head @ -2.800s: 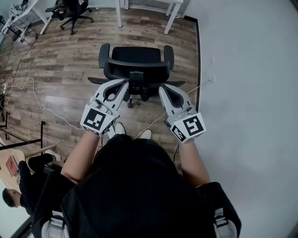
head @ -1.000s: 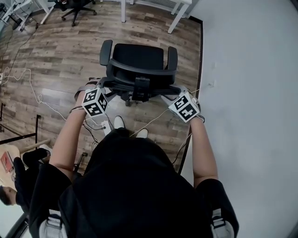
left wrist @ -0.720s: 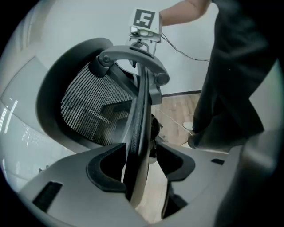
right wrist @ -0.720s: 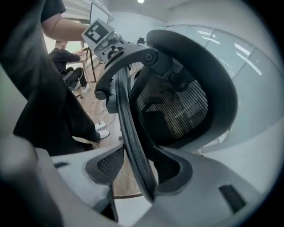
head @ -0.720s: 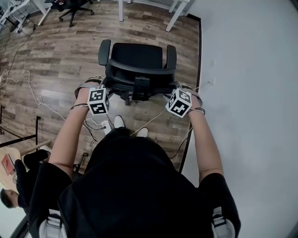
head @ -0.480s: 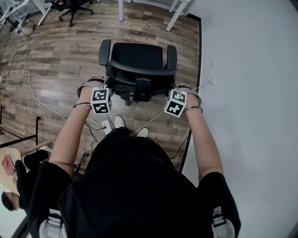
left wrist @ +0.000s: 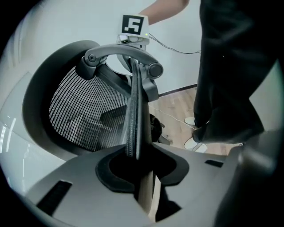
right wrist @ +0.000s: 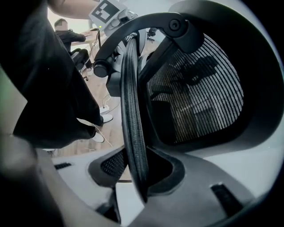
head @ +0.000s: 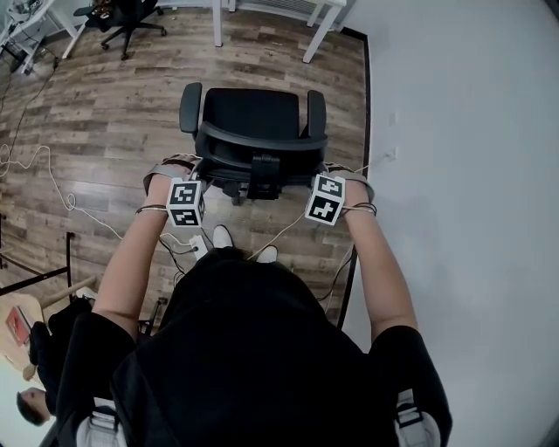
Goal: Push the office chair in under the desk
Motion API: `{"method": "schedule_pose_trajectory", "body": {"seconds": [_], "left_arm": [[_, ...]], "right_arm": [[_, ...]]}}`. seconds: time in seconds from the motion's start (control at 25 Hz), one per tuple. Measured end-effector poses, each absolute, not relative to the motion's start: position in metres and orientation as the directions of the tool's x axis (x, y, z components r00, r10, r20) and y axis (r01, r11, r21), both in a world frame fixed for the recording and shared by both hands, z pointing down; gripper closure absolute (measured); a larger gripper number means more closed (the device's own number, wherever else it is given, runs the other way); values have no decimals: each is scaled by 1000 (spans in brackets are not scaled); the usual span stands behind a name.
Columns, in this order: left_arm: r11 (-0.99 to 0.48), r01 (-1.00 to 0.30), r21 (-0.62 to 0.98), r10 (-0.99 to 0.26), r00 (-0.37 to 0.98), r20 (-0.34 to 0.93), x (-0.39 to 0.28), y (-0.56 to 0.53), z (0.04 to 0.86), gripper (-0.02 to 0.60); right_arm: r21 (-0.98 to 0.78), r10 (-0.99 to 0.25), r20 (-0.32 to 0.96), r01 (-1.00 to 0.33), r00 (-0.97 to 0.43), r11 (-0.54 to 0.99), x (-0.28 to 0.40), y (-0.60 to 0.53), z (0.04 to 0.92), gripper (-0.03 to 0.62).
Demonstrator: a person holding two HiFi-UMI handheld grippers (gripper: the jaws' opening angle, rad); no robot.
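Note:
The black office chair [head: 251, 112] stands on the wood floor with its back to me and its seat facing the white desk legs [head: 316, 35]. My left gripper [head: 197, 168] is at the left end of the mesh backrest [head: 262, 144], and my right gripper [head: 323, 170] is at the right end. In the left gripper view, the backrest rim [left wrist: 133, 111] runs between the jaws of the left gripper [left wrist: 140, 159], which have just been closing onto it. The right gripper [right wrist: 135, 173] has likewise just been closing on the rim [right wrist: 131, 111].
A white wall [head: 454, 131] runs close along the right. White cables [head: 44, 166] trail over the floor at left, and a power strip [head: 196, 249] lies by my feet. Another black chair [head: 118, 19] stands at the far left. A person [head: 35, 406] sits at the lower left.
Both grippers came down from above the chair onto the two ends of the backrest and rolled inward. The chair has stayed where it was.

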State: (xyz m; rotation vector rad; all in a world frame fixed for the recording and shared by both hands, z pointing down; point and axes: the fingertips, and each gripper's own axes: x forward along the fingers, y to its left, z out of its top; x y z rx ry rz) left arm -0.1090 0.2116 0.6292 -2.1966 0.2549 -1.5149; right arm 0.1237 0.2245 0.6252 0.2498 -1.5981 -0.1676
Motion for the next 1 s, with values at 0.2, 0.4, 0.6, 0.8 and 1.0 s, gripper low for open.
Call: {"method": "schedule_pose_trajectory", "body": {"seconds": [0.2,0.4,0.6,0.8,1.0], "left_arm": [[-876,114,-469,-397,383,834,-114,203,632,492],[-861,133,-490,-408,394,824,-123,190,634,492],[-848,148,-508,-415,410,812,-129,166,635,492],[-849,164,-503,-406,408,818,-135,138,635,492],[-846,172,-506,-408,403,819,-140,109,634,495]], "right_arm": [[265,-268,963,-80,-26,961,118,221,626,462],[296,-300,953,-101,-27,950,108,213,629,462],[295,-299,954,-128,-13,947,102,193,630,462],[298,-304,953,-150,-13,943,95,168,630,461],[275,-280,960,-162,-8,948,90,143,628,461]]}}
